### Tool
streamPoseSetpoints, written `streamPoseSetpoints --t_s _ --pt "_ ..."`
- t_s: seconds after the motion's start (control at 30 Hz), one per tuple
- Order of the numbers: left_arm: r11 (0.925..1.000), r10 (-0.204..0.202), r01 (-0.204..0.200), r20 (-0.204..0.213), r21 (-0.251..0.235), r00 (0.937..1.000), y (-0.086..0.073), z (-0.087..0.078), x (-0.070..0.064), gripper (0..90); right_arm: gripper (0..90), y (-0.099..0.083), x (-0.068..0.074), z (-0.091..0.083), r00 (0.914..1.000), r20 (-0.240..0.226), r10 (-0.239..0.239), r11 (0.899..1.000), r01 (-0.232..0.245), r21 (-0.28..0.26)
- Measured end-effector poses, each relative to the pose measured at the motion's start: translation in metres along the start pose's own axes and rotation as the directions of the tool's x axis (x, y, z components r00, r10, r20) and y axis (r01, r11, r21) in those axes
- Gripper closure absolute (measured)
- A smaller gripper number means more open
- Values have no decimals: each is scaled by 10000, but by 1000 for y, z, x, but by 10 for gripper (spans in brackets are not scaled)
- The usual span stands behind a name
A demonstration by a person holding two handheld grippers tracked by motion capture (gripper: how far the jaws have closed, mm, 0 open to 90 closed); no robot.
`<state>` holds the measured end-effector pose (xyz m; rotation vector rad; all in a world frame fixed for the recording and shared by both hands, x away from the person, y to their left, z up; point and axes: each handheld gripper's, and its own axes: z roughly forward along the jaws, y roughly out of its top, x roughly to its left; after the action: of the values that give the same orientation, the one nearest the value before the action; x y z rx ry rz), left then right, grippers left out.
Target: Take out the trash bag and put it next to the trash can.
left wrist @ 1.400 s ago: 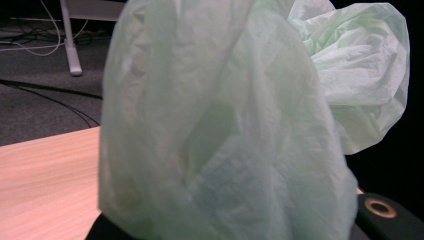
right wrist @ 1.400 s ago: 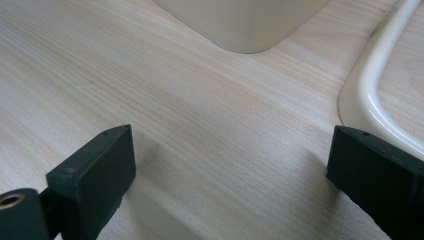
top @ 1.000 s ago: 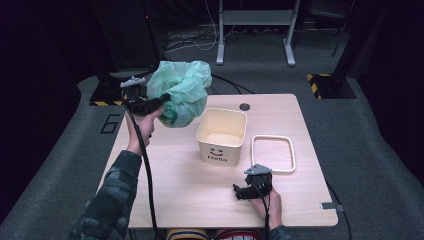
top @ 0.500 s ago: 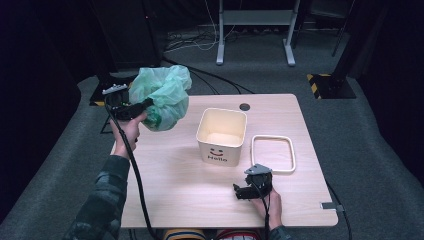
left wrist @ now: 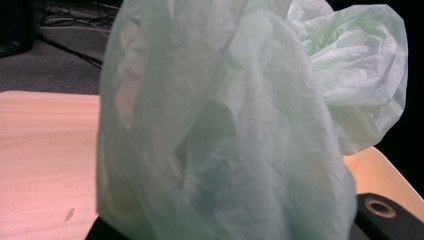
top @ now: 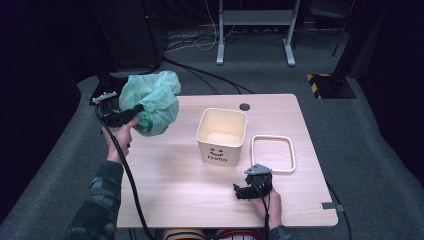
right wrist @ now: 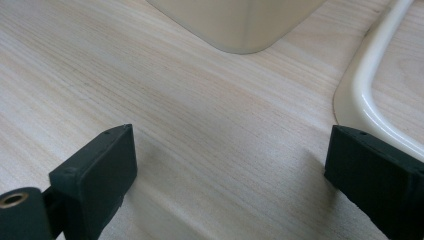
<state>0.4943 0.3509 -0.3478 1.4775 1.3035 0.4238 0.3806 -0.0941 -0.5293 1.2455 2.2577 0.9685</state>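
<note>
From above, the left tool [top: 131,113] grips a crumpled green bag [top: 152,100] over the surface's [top: 175,175] far-left corner; its own view shows the bag [left wrist: 225,125] close up; the right tool [right wrist: 230,165] rests wide open, empty.

— What is different from a second ago?
— The left gripper [top: 134,111] now sits farther out over the table's [top: 170,190] left edge, away from the bin [top: 221,135].
— And the green bag [top: 152,102]?
— It travels along, bunched ahead of the jaws, now well apart from the bin.
</note>
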Motion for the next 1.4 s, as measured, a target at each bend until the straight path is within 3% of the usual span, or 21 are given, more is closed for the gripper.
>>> streamPoseSetpoints --t_s 0.7,1.4 --pt "9971 -381 409 -441 642 9983 -25 17 18 871 59 0 0 0 10000 -17 15 10000 -15 -19" --pt "9952 -378 434 -644 878 9972 -29 26 21 871 60 0 -1 0 10000 -27 -4 10000 4 -15"
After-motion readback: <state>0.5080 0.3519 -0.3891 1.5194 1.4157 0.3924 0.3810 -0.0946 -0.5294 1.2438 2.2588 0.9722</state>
